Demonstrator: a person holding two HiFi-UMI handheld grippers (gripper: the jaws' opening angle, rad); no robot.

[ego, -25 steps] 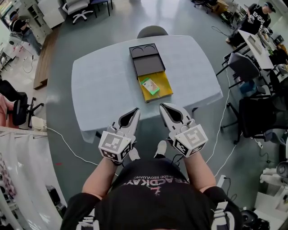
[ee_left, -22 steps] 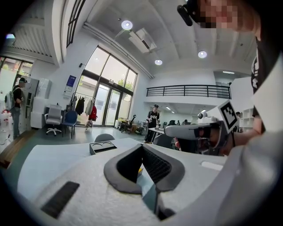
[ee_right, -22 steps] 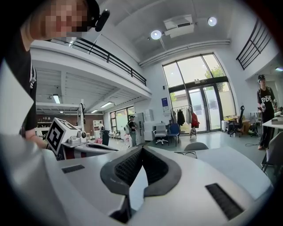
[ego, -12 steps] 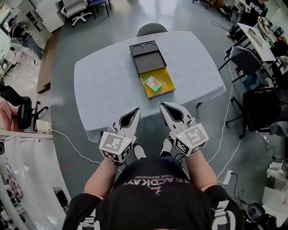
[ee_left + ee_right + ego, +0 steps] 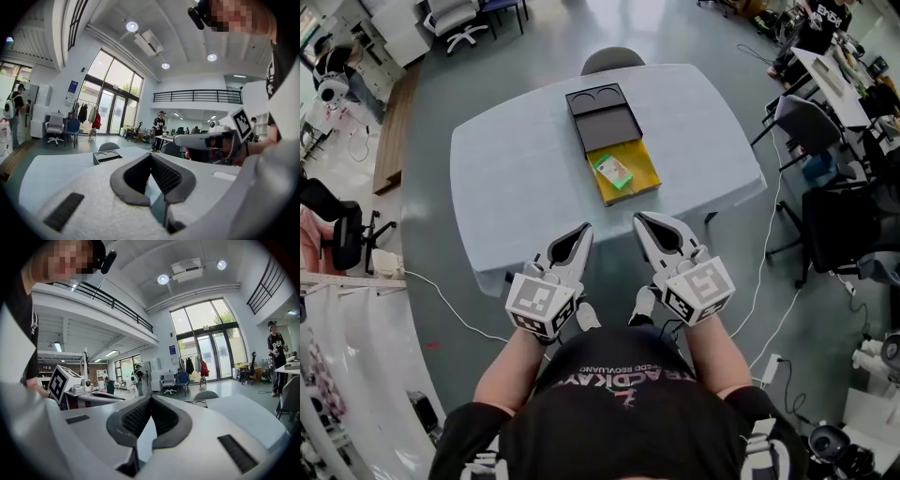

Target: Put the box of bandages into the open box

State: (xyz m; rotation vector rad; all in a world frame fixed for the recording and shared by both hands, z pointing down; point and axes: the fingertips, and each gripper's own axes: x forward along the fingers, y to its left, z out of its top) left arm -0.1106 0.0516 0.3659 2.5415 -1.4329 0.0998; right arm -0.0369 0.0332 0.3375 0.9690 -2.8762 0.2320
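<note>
on the table (image 5: 516, 169), bandage box (image 5: 611, 172) lies in open box (image 5: 643, 174), well beyond both pressed-together jaws.

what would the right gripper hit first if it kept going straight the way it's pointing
Most likely the yellow open box holding the green box of bandages: the right gripper aims roughly there, tilted slightly down. Height is hard to judge, so it might touch the table first.

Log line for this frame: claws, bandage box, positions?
left claw: shut, empty | right claw: shut, empty | bandage box: on yellow tray next to black box | claws: at table near edge, clear of boxes
</note>
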